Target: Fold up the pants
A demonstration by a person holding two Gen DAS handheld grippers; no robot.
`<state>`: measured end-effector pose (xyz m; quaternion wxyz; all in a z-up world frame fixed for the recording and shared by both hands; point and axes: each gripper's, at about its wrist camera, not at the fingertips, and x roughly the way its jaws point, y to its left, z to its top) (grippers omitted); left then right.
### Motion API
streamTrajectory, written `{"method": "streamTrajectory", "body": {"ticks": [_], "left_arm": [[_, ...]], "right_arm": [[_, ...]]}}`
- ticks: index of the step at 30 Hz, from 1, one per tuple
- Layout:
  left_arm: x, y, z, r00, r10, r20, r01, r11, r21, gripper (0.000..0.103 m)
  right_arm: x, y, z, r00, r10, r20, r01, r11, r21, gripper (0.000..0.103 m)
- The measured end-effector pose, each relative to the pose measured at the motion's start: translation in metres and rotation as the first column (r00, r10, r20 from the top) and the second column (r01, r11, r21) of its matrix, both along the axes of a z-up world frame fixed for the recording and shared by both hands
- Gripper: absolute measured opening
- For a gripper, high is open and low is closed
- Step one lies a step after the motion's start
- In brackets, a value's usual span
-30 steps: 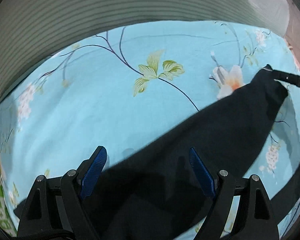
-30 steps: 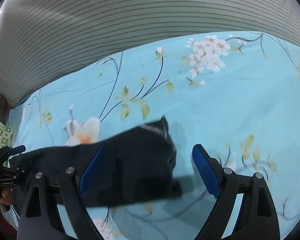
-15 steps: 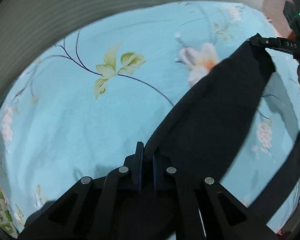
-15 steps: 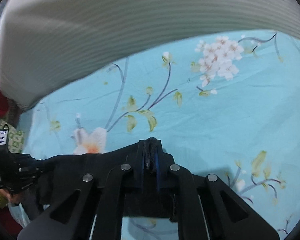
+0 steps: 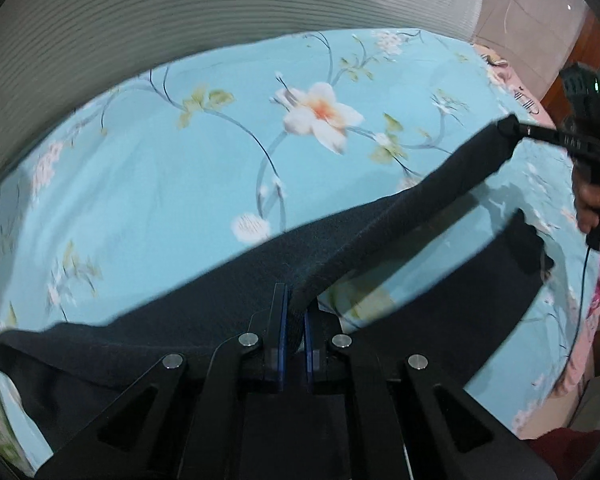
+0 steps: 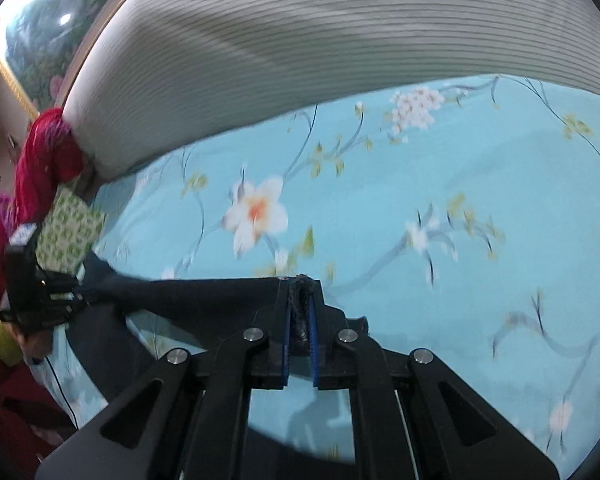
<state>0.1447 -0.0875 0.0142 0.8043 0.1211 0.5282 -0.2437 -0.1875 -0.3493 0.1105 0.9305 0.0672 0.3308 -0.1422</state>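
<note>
A home bedroom is indicated: a bed is covered by a turquoise floral sheet (image 5: 172,200), with a striped grey headboard (image 6: 320,60) at the far side.

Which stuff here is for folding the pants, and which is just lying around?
For the job: black pants; left gripper and right gripper, both clamped on them.

Just there: blue flowered sheet; striped pillow; green patterned cloth.
</note>
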Motion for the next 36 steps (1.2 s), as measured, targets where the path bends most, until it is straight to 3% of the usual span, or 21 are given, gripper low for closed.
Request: {"method": "streamTrajectory", "body": {"ticks": [7, 12, 22, 36], "left_arm": [[-0.073, 0.018, -0.001, 0.999, 0.012, -0.035, -0.012, 1.0, -0.006, 0.005], [-0.102, 0.015, -0.006, 0.999, 0.007, -0.049, -0.007, 1.0, -0.003, 0.005], [-0.137, -0.003, -0.023, 0.996, -0.034, -0.08, 0.035, 0.999, 0.007, 0.006], [-0.164, 0.007, -0.06, 0.987, -0.002, -0.159, 0.007, 1.0, 0.029, 0.01]], "right_arm": [[-0.041, 0.022, -0.035, 0.998, -0.018, -0.06, 0.018, 1.0, -0.015, 0.008], [-0.066, 0.037, -0.049, 0.996, -0.021, -0.082, 0.017, 0.999, -0.045, 0.008], [-0.099, 0.045, -0.059, 0.989, -0.039, -0.14, 0.021, 0.992, -0.123, 0.008], [-0.124, 0.054, -0.092, 0.967, -0.06, -0.249, 0.025, 0.989, -0.143, 0.008]]}}
